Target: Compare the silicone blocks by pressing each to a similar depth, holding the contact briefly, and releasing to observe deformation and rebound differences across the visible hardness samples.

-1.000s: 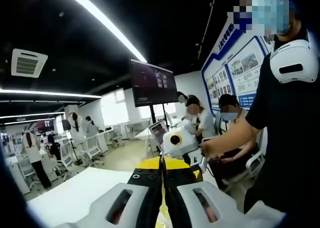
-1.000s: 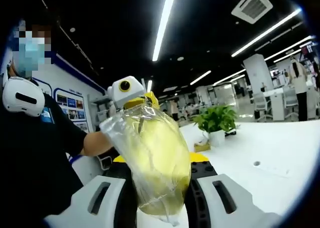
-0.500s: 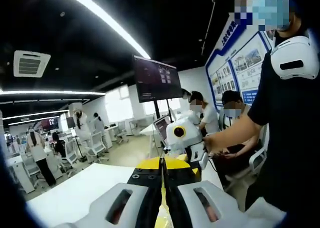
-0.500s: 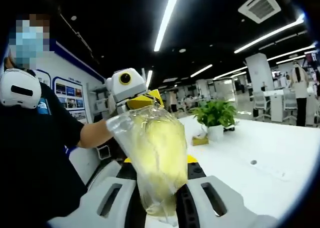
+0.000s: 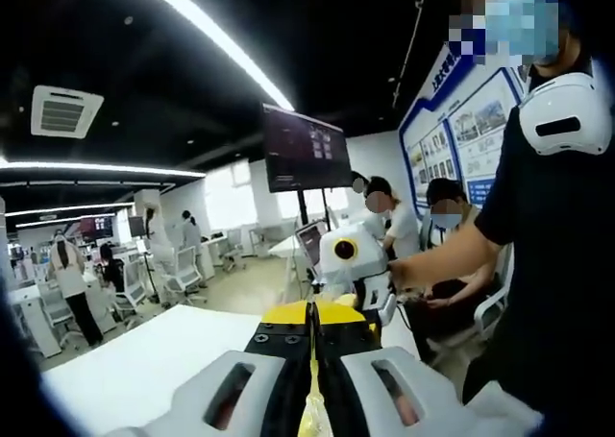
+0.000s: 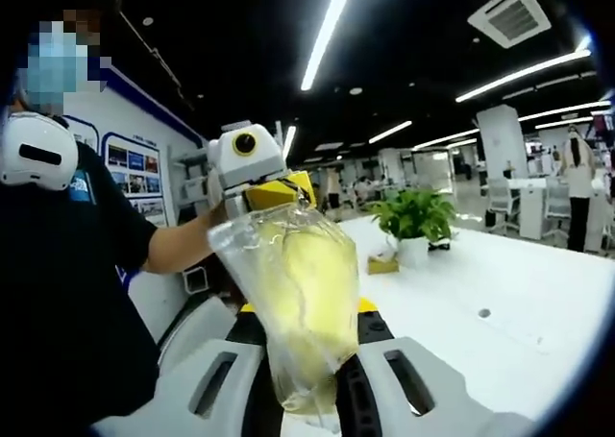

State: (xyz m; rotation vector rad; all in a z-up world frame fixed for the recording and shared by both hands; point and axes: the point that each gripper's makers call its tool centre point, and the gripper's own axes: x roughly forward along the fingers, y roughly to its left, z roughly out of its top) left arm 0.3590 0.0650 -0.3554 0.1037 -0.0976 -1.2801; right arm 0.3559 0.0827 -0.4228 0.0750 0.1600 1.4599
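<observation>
Both grippers pinch one clear bag (image 6: 293, 303): right gripper (image 6: 309, 403) its lower end, left gripper (image 5: 311, 410) an edge. Risk: opposed pulling tears or slips the film.

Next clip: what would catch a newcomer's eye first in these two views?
In the right gripper view, a clear bag of yellow material stands up between the right tool's jaws, which pinch its lower end, while the left tool touches its top. In the left gripper view, the left tool is closed on a thin yellow sliver, edge-on. Behind, a white table carries a potted plant.
</observation>
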